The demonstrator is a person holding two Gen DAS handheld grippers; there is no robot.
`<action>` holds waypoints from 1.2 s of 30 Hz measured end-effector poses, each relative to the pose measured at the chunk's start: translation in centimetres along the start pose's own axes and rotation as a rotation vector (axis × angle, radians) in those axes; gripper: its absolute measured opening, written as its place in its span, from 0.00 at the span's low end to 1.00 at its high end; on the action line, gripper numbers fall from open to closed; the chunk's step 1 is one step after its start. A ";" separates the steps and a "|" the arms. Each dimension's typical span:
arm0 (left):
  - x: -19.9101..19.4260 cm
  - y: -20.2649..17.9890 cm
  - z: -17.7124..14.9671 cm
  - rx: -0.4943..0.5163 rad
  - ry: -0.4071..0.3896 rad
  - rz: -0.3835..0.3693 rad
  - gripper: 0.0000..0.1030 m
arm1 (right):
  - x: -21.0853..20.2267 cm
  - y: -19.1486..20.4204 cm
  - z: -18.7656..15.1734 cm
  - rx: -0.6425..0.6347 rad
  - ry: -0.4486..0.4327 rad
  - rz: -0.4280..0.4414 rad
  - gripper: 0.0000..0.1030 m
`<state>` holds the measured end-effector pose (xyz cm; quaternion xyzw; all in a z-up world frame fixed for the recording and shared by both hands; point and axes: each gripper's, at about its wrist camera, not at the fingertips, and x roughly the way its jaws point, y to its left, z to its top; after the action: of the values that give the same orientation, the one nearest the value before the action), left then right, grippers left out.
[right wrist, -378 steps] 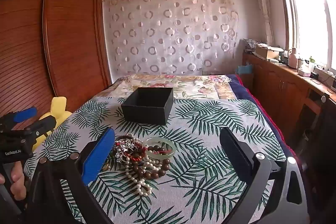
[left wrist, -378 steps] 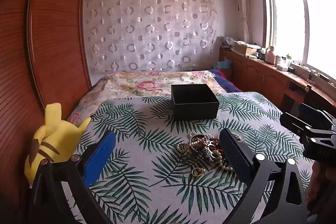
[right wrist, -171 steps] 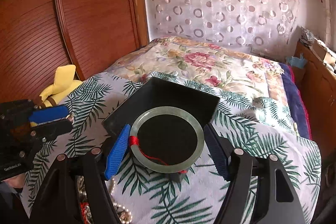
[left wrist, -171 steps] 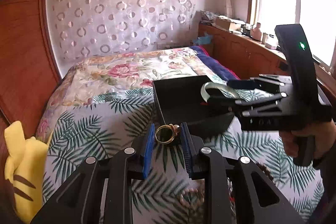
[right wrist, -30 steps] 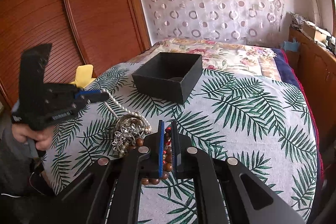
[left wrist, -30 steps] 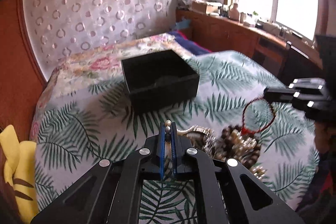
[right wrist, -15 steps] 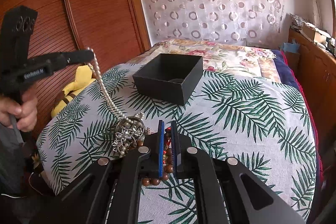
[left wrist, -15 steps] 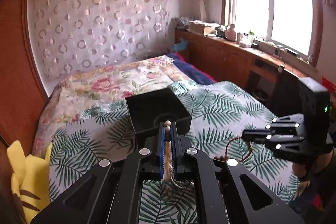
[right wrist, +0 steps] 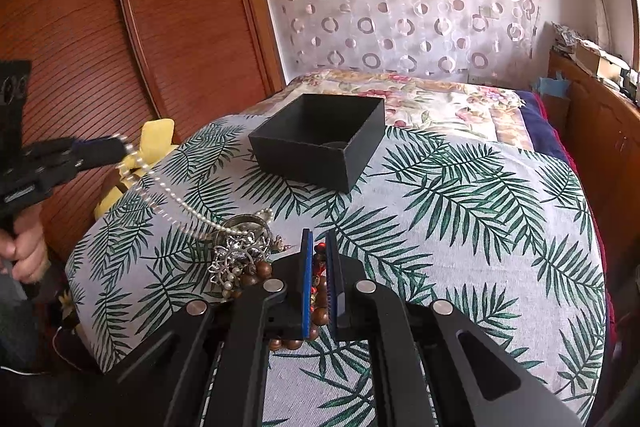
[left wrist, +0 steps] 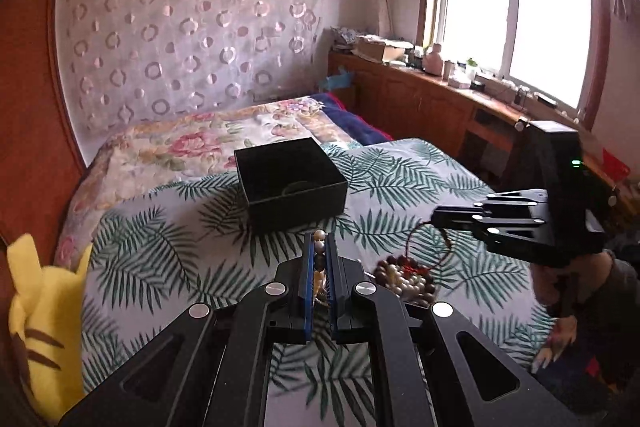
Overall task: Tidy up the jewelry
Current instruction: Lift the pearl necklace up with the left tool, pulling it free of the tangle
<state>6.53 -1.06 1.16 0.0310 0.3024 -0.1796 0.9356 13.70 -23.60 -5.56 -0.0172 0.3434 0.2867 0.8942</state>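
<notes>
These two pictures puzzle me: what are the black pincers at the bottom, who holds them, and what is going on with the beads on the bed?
They are hand-held grippers; a person holds one in each hand, each with a camera looking along its fingers. In the left camera's view the left gripper is shut on a pearl necklace, which trails to the jewelry pile on the palm-leaf bedspread. In the right camera's view the right gripper is shut on a red cord bracelet looping above the pile. The open black box stands beyond the pile.

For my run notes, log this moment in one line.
left gripper: shut on pearl necklace | right gripper: shut on red string bracelet | black box: open
</notes>
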 end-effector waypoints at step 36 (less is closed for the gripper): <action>-4.5 0.5 9.1 0.025 -0.116 0.053 0.04 | -0.3 0.4 1.1 -0.014 -0.010 -0.029 0.07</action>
<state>8.34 -0.66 11.12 0.0401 0.2444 -0.1601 0.9555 13.96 -23.18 -4.49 -0.0273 0.3367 0.2761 0.8998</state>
